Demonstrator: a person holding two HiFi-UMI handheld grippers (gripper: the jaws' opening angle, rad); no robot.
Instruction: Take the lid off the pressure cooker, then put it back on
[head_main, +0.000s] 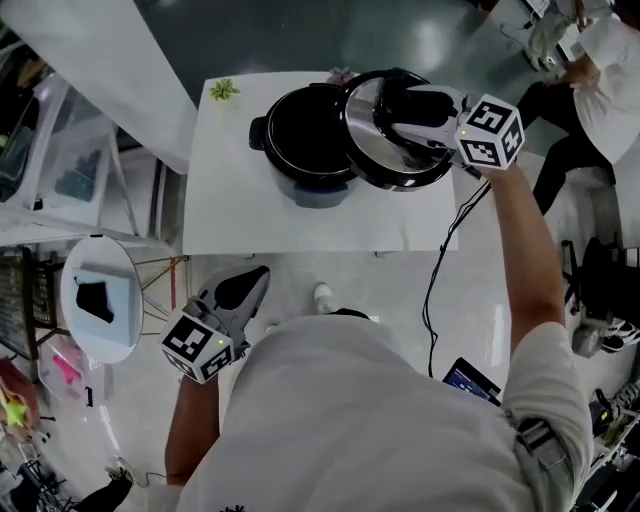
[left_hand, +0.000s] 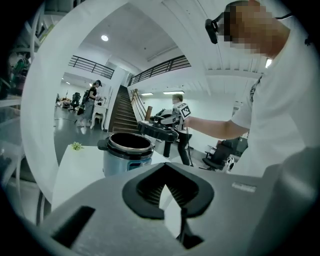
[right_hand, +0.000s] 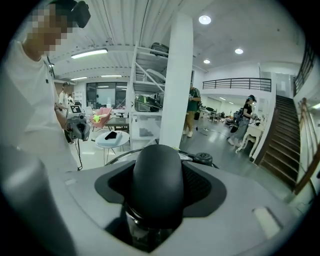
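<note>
Glossy grey floor of a big open hall spreads under everything, and a stair shows behind the work in the left gripper view. At far left a round side table stands on the floor, well apart from the task. Next comes the left gripper, held low and short of the tabletop. Its jaws are together with nothing between them, pointing toward the pot from a distance. A green sprig lies at the white tabletop's far left corner. The pot stands near the far edge, mouth open and dark inside. Just right of it hangs the lid, clear of the rim and overlapping the pot's right side as the head view sees it. The right gripper reaches in from the right, jaws clamped on the lid's black handle, which seems to run along the jaws' own line. So the pot lies left of the held lid, and this hand is by far the nearer. Reseating likely calls for a short carry leftward until the lid centres over the mouth, then a level lowering. At far right a person is well away from the tabletop.
</note>
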